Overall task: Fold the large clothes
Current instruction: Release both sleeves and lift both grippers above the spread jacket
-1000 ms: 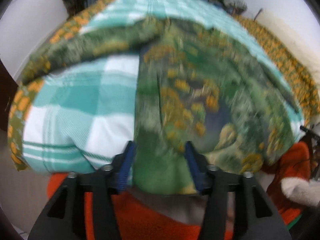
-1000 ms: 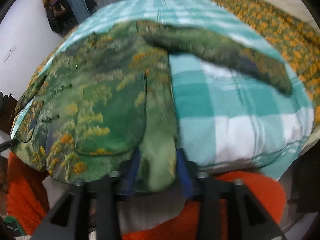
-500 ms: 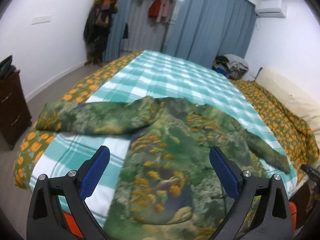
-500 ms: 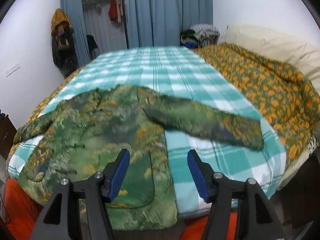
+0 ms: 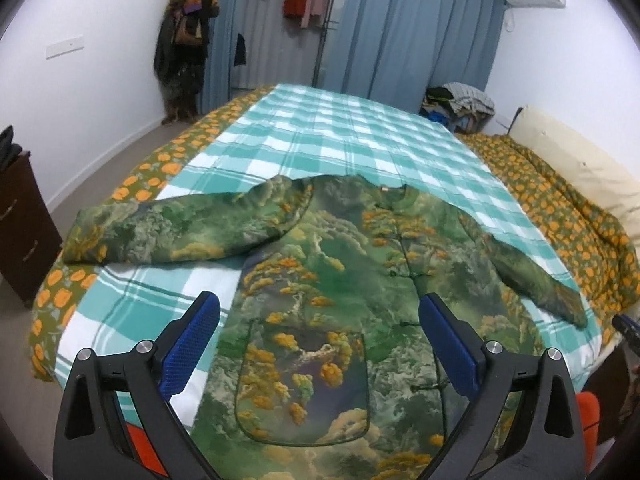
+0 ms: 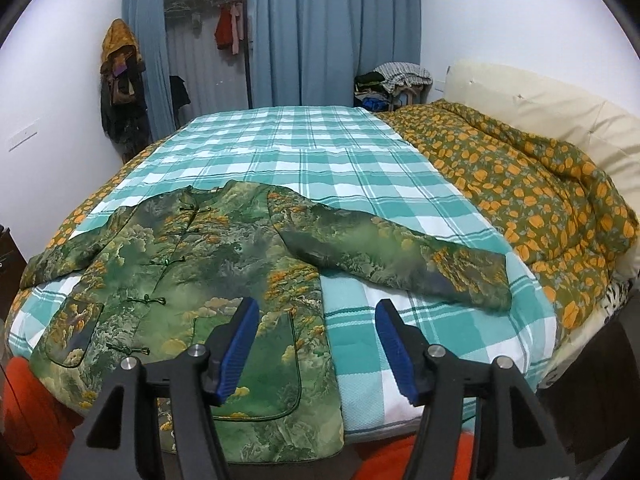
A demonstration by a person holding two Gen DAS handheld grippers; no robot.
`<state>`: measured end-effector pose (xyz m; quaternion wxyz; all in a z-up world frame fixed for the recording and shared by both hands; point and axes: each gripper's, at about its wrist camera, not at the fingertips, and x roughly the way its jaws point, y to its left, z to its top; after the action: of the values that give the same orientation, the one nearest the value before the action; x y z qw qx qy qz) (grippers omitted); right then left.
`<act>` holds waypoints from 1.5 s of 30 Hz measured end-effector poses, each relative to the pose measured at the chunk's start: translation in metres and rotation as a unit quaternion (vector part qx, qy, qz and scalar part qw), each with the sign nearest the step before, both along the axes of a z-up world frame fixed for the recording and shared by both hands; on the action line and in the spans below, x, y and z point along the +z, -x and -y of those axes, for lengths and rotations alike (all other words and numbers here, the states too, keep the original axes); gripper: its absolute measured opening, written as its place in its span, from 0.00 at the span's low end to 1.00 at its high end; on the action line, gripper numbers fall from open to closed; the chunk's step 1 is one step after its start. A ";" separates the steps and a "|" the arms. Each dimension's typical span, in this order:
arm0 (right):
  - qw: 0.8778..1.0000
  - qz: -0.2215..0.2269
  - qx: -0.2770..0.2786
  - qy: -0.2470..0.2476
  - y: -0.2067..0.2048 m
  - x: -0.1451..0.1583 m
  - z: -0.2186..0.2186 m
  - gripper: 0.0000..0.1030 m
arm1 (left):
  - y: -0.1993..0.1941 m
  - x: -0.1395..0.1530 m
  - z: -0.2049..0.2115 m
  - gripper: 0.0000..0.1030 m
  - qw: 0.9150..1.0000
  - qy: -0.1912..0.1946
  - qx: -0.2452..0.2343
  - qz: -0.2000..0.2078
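A green jacket [image 5: 336, 280] with orange landscape print lies flat, front up, on the teal checked bed cover [image 5: 344, 136]. Both sleeves spread sideways and its hem hangs over the near bed edge. It also shows in the right wrist view [image 6: 192, 272]. My left gripper [image 5: 319, 336] is open and empty, raised above the jacket's lower front. My right gripper [image 6: 316, 334] is open and empty, above the jacket's right hem edge and the bed cover [image 6: 320, 148].
An orange-flowered quilt [image 6: 520, 188] is heaped along the bed's right side against a cream headboard [image 6: 540, 104]. A dark cabinet [image 5: 20, 224] stands left of the bed. Blue curtains [image 6: 336, 32], hanging clothes and a clothes pile [image 6: 396, 76] are at the back.
Both grippers let go of the jacket's hem, opened wide and pulled back and up from the bed. The jacket now lies spread flat.
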<state>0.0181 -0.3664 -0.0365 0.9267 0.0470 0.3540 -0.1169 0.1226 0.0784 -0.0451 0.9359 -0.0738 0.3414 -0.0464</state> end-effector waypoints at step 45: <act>0.998 -0.033 -0.050 -0.006 -0.021 -0.047 0.054 0.60 | -0.017 -0.019 0.065 0.99 0.997 -0.011 -0.038 -0.070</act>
<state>0.0388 -0.4202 -0.0832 0.9073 0.0667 0.3820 -0.1628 0.1401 0.0138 -0.0645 0.9080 -0.0532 0.4091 -0.0728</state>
